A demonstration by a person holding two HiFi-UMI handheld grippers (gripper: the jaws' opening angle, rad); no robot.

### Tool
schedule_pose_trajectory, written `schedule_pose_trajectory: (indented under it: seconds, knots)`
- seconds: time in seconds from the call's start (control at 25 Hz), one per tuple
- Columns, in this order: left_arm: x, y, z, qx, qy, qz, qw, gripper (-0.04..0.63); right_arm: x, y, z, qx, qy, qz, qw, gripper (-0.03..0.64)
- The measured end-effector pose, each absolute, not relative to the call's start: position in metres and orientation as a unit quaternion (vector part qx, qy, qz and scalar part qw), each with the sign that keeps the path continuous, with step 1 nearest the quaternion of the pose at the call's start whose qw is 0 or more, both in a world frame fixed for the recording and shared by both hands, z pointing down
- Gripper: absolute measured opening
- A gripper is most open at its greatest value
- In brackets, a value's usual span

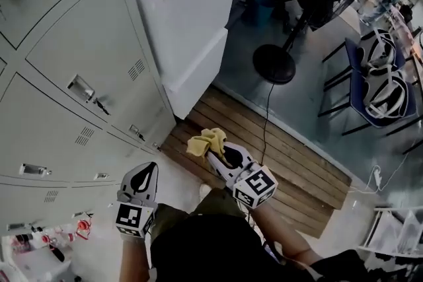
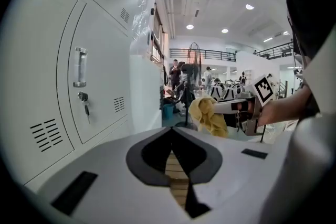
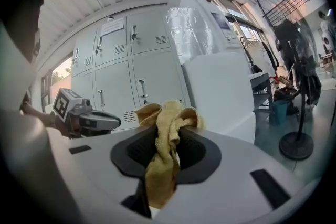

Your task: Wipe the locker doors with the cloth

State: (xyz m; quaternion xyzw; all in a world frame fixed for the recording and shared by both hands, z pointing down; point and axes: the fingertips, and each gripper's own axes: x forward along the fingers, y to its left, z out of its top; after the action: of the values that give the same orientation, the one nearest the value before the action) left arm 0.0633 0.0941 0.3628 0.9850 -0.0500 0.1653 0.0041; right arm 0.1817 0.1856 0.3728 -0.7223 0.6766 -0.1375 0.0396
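No words or numbers are legible; the paper sheet [image 3: 112, 25] on a locker door [image 3: 109, 42] at eleven o'clock is too small to read.

one head camera and two gripper cameras, all close by the lockers [image 1: 59, 76]
the head view looks steeply down over the person's front, with the lockers at its left, the floor [image 1: 284, 162] below, and the left gripper [image 1: 149, 167] and right gripper [image 1: 213, 154] near its lower middle. the left gripper view sits close behind its own jaws and faces along the locker row, lockers hard at its left, the right gripper and cloth [image 2: 209, 115] at mid-right. the right gripper view faces the lockers from farther off, the left gripper at its left. all three share the lockers, the white cabinet [image 1: 192, 10] and the fan [image 1: 273, 63].
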Motion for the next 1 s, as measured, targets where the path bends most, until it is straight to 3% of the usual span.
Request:
schedule_pose_trajectory:
  seconds: [1.0]
  knots:
    - [0.003,-0.034,0.413,0.965,-0.16,0.192,0.078,0.008,0.216,-0.021,0.449,-0.701,0.696,-0.151,-0.04,0.101]
